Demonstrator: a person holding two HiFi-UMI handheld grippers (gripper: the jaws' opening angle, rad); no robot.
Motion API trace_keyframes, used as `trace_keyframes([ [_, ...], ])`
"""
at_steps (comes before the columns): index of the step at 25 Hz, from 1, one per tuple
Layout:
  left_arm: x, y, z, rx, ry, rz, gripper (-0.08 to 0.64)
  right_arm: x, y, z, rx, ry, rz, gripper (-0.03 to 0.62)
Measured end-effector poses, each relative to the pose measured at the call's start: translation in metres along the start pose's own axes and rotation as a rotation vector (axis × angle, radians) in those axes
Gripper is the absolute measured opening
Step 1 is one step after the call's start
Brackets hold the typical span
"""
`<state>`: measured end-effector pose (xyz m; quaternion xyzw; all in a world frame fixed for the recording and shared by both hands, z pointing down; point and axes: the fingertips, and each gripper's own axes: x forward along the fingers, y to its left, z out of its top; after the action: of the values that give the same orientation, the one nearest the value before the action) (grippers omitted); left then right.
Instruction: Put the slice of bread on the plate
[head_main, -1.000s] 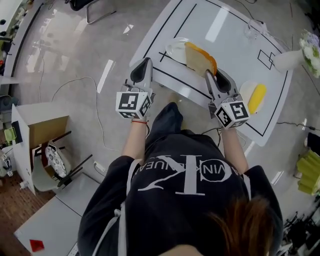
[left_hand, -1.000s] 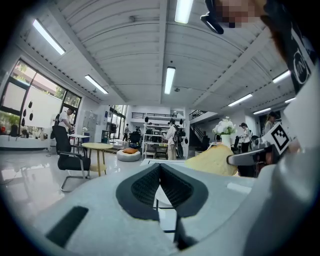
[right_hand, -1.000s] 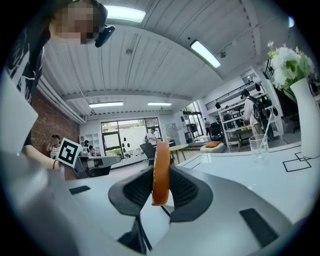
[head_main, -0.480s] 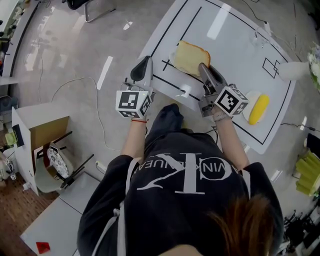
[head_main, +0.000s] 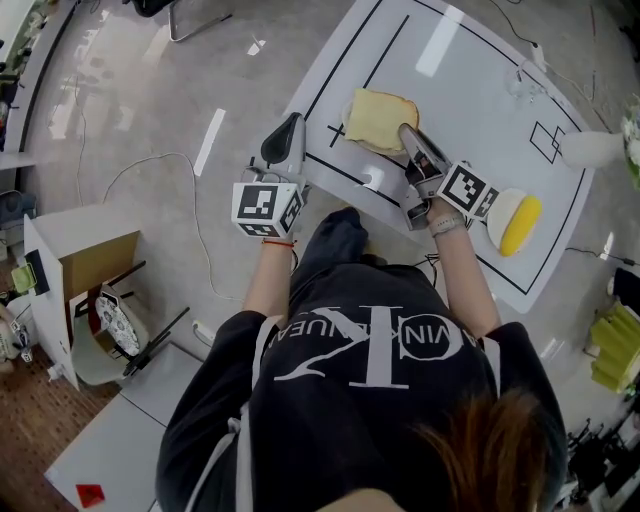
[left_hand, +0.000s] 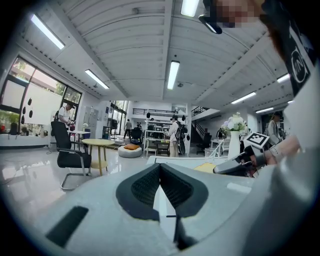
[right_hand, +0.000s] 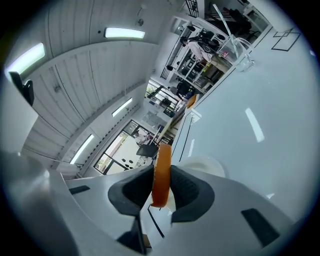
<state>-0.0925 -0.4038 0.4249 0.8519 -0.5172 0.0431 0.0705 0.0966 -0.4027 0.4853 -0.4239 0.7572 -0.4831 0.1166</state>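
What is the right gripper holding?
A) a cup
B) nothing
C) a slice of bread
C: in the right gripper view the bread stands edge-on between the jaws of the right gripper, touching both pads. The jaws have just been opening a little.

Your slice of bread (head_main: 378, 118) is pale yellow on its face with an orange-brown crust. In the right gripper view that crust shows bright orange between black, ribbed fingers (right_hand: 137, 189). The plate (right_hand: 199, 164) is white. The surface (head_main: 470, 100) is white, ruled with thin black lines. Your left gripper (head_main: 292, 122) and right gripper (head_main: 408, 132) are grey, each with a cube of black-and-white squares. At the right, a yellow thing (head_main: 524, 222) lies on a white dish (head_main: 497, 205).
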Motion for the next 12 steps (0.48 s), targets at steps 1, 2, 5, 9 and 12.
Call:
trace_keyframes([
  [1, 0.0, 0.0, 0.0, 0.0, 0.0, 0.0, 0.002, 0.0, -0.002, 0.001, 0.003, 0.002, -0.006, 0.095],
  [2, 0.0, 0.001, 0.001, 0.0, 0.0, -0.001, 0.002, 0.001, -0.004, 0.001, 0.007, 0.004, -0.012, 0.095],
  [5, -0.001, 0.002, 0.002, 0.002, -0.002, -0.001, 0.002, 0.0, -0.01, 0.0, 0.013, 0.01, -0.034, 0.095],
  [9, -0.003, 0.004, 0.001, 0.003, -0.002, 0.004, 0.002, 0.0, -0.018, -0.001, -0.012, 0.02, -0.075, 0.104],
  [12, -0.005, 0.005, -0.001, 0.001, 0.001, 0.005, 0.002, 0.0, -0.024, -0.002, -0.054, 0.033, -0.113, 0.11],
])
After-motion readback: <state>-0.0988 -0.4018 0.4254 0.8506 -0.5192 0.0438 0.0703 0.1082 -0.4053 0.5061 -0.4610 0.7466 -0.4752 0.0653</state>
